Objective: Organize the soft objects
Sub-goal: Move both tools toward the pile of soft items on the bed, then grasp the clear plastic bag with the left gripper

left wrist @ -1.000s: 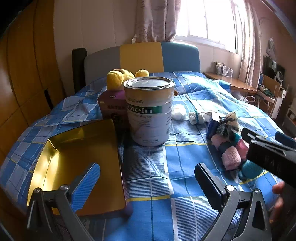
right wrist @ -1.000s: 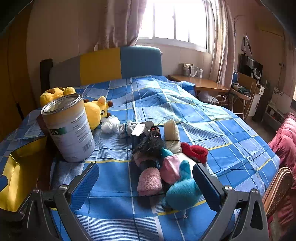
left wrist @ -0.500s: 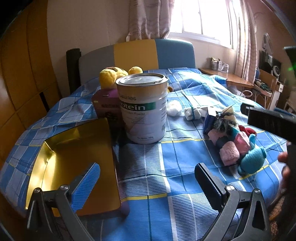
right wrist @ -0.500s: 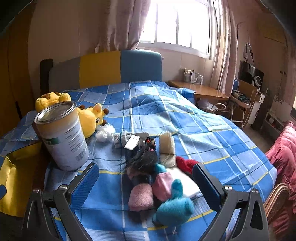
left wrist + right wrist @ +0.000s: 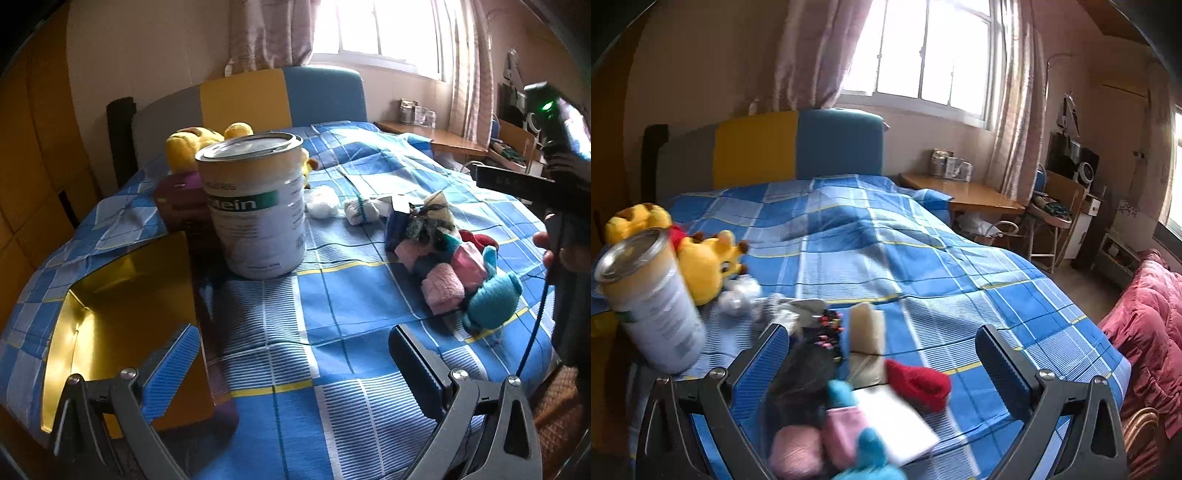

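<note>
So both grippers are hanging above a bed covered in a blue checked bedspread point(image 5: 332, 317), and neither one is carrying anything. The left gripper point(image 5: 295, 354) is sitting low near the foot of the bed with its jaws spread wide, one blue ribbed pad over the edge of a shiny gold rectangular tray point(image 5: 122, 306), the other black pad over bare bedspread. It's pointing roughly level toward a tall white metal tin with a green label band point(image 5: 255, 206) standing upright just past the tray.

The right gripper point(image 5: 879, 354) is also gaping wide, nothing between the fingers, and it's tilting upward enough that the window and headboard are filling the top of its view. In the left wrist view you can see a person's hand point(image 5: 561, 243) wrapping around the dark handle at the right edge, raised above the bed.

The soft stuff is piling up on the bedspread to the right of the tin: a fluffy pale pink rolled sock point(image 5: 443, 291), a teal plush toy point(image 5: 491, 299) touching it, a red knitted piece point(image 5: 919, 384) and a dark furry bundle point(image 5: 801, 380), all bunched together. The pile is lying right under the right gripper's open jaws. A yellow plush giraffe-like toy point(image 5: 709, 266) is lying behind the tin, near the headboard.
</note>
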